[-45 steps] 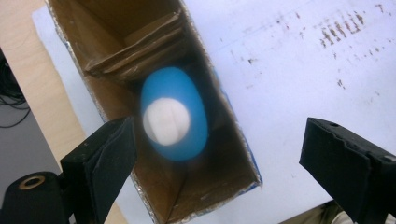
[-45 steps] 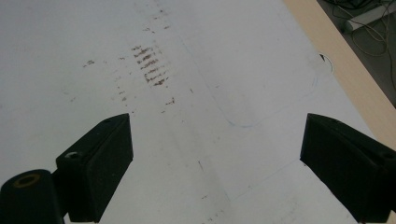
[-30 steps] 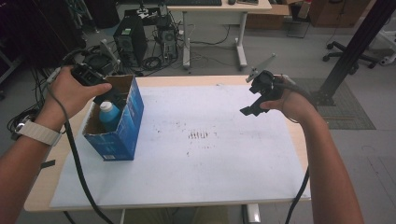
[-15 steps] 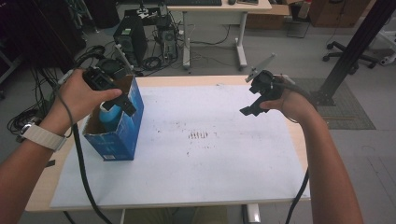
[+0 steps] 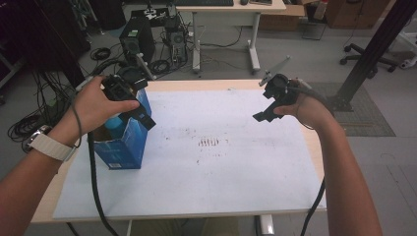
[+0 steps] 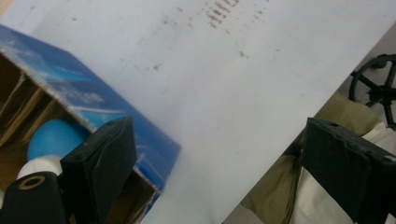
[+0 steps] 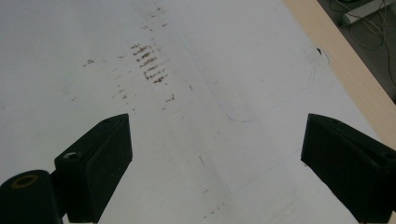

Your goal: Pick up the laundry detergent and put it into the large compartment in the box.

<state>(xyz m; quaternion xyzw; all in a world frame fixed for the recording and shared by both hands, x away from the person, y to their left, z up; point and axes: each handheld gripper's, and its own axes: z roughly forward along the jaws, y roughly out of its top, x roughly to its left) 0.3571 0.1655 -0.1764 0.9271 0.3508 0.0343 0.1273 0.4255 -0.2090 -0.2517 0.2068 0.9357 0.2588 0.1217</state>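
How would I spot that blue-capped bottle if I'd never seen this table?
Start at the white sheet covering the table, then go to the blue box standing open near its left edge. The bottle stands inside it, under the left gripper; its round blue cap stands out against the brown cardboard.
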